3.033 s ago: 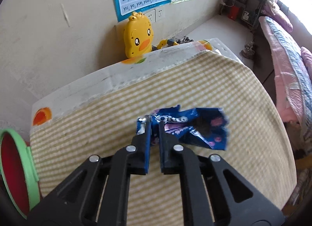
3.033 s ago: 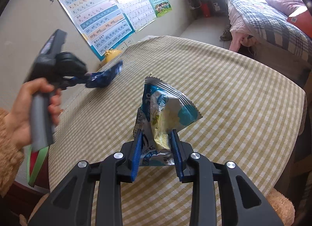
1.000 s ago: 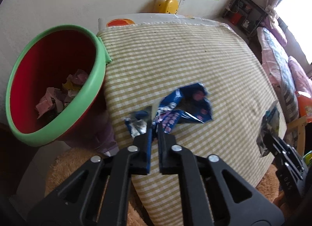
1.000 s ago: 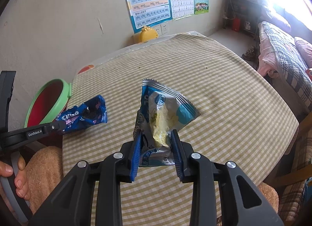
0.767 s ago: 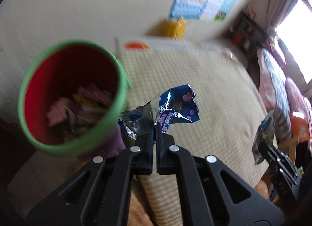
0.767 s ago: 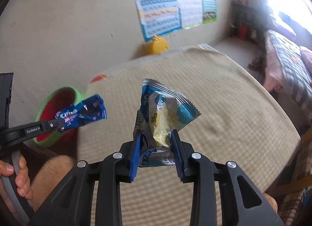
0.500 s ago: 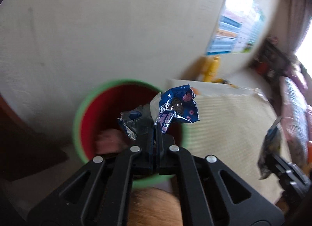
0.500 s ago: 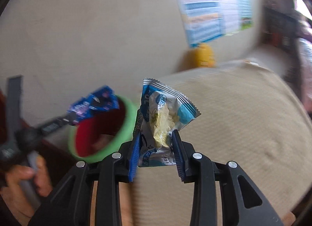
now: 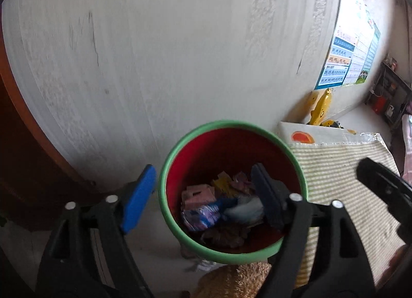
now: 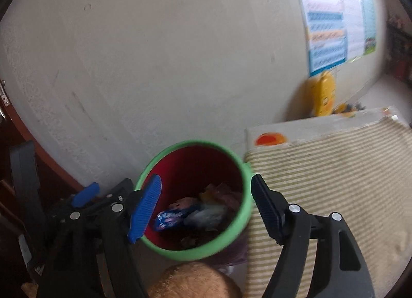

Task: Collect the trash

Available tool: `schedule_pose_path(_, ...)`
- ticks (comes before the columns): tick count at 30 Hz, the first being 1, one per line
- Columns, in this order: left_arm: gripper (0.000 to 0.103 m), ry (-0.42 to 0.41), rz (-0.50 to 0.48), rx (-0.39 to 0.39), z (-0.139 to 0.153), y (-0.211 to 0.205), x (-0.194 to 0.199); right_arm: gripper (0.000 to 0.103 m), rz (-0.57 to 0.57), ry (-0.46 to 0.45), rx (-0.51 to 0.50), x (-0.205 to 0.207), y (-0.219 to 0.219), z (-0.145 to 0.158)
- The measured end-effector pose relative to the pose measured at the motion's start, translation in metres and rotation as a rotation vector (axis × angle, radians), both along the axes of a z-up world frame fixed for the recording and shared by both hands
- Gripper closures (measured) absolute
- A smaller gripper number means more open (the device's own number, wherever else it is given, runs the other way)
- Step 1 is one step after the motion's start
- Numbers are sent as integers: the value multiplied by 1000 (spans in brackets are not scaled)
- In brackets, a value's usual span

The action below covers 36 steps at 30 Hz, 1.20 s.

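A round bin with a green rim [image 9: 164,177] and a red inside stands on the floor beside the table. My left gripper [image 9: 204,169] hangs over it, jaws opening wide, nothing between its blue pads. The blue Oreo wrapper [image 9: 203,214] lies inside on other trash, with the pale blue snack packet [image 9: 244,210] next to it. In the right wrist view my right gripper [image 10: 206,177] is also above the bin's rim [image 10: 244,195], jaws opening and empty. Below it lie the Oreo wrapper [image 10: 171,217] and the pale packet [image 10: 208,214].
The table with a green checked cloth [image 9: 342,169] adjoins the bin on the right. A yellow duck toy [image 9: 319,107] and a wall poster [image 9: 345,61] are behind it. Brown woodwork [image 9: 15,143] lies left. A tan furry thing [image 9: 231,280] sits just below the bin.
Both grippers swung left from over the table to above the bin. Each was shut on a wrapper; both now stand open and the wrappers lie in the bin.
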<state>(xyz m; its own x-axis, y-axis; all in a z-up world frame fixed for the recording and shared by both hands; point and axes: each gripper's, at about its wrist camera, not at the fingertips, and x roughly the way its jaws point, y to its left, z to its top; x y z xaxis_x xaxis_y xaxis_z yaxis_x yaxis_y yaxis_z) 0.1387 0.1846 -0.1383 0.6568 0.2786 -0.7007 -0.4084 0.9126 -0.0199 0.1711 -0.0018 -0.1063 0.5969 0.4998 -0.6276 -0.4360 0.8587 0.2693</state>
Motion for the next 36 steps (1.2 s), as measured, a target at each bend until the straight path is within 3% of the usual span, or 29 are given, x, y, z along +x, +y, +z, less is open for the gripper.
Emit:
schedule_pose_path(1, 18, -15, -10, 7, 4, -5, -1, 18, -24, -37, -15, -10, -7, 6)
schedule_pose_path(3, 6, -63, -41, 16, 13, -22, -5, 12, -85, -130, -30, -32, -31, 21)
schedule_pose_path(7, 5, -175, -87, 68, 35, -57, -11, 7, -164, -266, -90, -62, -65, 47)
schedule_pose_path(10, 5, -246, -159, 110, 55, -90, -17, 7, -216, -300, -131, -73, -83, 56)
schedule_pose_path(12, 5, -289, -205, 130, 68, -109, -22, 7, -261, -323, -104, -81, -104, 64)
schedule_pose_path(15, 5, -330, -224, 119, 83, -125, -30, 7, -330, -394, -55, -97, -128, 72)
schedule_pose_path(18, 5, -344, -230, 101, 92, -134, -36, 7, -390, -447, -76, -105, -140, 74)
schedule_pose_path(29, 5, -326, -186, 144, 98, -151, -48, 7, -495, -326, -84, -105, -184, 71)
schedule_pose_path(36, 5, -303, -205, 137, 93, -154, -46, 7, -529, -304, -107, -102, -187, 68)
